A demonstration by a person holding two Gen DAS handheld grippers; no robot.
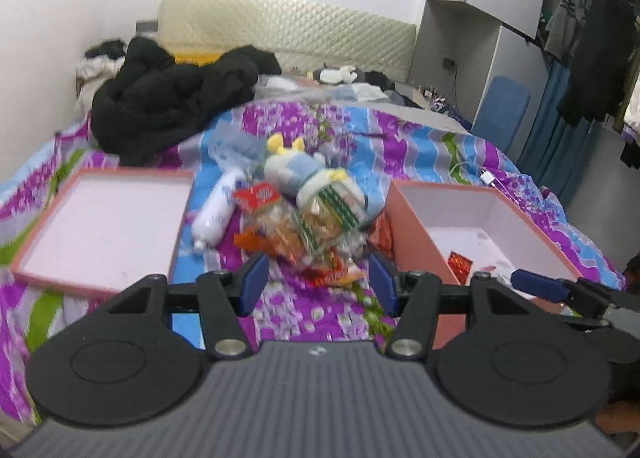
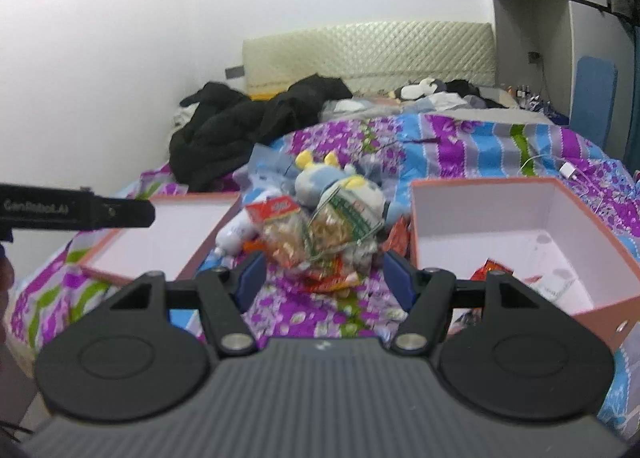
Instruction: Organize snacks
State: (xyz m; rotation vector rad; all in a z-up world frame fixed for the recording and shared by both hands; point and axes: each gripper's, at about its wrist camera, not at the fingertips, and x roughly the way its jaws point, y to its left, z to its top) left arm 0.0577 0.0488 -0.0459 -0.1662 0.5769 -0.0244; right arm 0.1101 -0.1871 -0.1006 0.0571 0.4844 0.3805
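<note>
A pile of snack packets (image 1: 304,230) lies on the bed between a shallow pink lid (image 1: 104,225) on the left and a deeper pink box (image 1: 480,234) on the right. The pile also shows in the right wrist view (image 2: 320,238). A red packet (image 1: 459,262) lies inside the box, and shows in the right wrist view (image 2: 490,270). My left gripper (image 1: 318,282) is open and empty, just short of the pile. My right gripper (image 2: 324,278) is open and empty, also just short of the pile. The right gripper's finger (image 1: 536,284) reaches over the box's near edge.
A blue plush toy (image 1: 308,173) and a white bottle (image 1: 216,213) lie with the pile. Black clothing (image 1: 168,105) is heaped at the bed's far left. A charger and cable (image 1: 486,177) lie beyond the box. A blue chair (image 1: 500,113) and hanging clothes stand right.
</note>
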